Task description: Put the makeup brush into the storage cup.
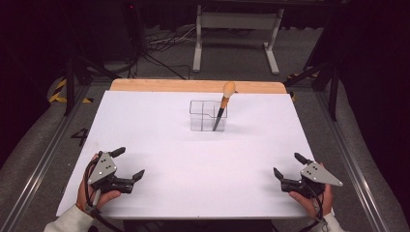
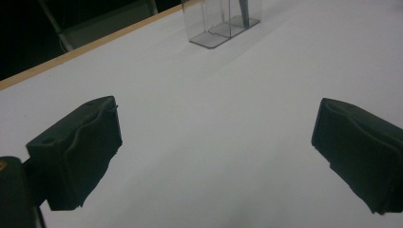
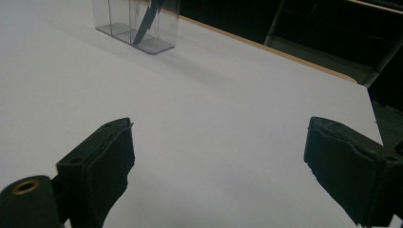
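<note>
I hold my left gripper (image 1: 129, 164) near the front left corner of the white table (image 1: 159, 121). My right gripper (image 1: 286, 166) waits near the front right corner. Both have their jaws spread wide, and nothing is between them.

I think I am at the very start or the very end of a step, because my grippers are far from everything. The nearest things are the clear box (image 1: 208, 116) and the brush (image 1: 223, 104), well apart from me, toward the back middle of the table. If I go for the brush next, I must reach far forward and pinch its handle above the box rim.

The brush stands tilted in the right part of the box. Its top is round and orange-tan. Its lower end is dark and thin. The box is see-through with walls inside it.
</note>
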`<state>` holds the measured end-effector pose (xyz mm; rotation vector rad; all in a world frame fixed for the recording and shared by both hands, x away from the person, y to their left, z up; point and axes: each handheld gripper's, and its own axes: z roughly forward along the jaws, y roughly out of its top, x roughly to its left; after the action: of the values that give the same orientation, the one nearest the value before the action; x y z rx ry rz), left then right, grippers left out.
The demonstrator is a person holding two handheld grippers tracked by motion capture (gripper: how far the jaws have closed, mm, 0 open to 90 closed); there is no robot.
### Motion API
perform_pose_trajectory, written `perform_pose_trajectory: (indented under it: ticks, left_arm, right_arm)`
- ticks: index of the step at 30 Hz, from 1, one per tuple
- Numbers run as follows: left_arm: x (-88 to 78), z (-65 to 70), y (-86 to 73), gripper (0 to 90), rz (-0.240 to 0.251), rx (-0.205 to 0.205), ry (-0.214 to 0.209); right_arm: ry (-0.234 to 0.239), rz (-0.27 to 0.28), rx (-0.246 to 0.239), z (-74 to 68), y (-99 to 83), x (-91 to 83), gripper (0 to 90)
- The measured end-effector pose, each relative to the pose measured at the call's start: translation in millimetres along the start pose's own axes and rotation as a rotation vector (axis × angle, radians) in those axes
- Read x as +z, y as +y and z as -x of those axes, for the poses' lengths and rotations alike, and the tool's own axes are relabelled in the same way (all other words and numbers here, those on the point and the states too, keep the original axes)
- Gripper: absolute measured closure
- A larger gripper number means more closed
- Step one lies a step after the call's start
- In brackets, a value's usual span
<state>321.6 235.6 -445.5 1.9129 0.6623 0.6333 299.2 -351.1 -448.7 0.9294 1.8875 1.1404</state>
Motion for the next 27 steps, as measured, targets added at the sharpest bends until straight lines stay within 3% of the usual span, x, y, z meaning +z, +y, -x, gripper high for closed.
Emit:
perform_pose_trajectory:
  ticks: [6, 27]
  left_arm:
    - [-2.4, -0.1, -0.3, 3.1, 0.01, -0.008, 0.0]
    - [-0.8, 0.4, 0.0, 3.0, -0.01, 0.005, 0.006]
  right_arm:
    - [-0.004, 0.032, 0.003, -2.4, 3.6, -3.3, 10.7]
    - [-0.016, 0.052, 0.037, 0.9, 0.6, -3.9, 10.8]
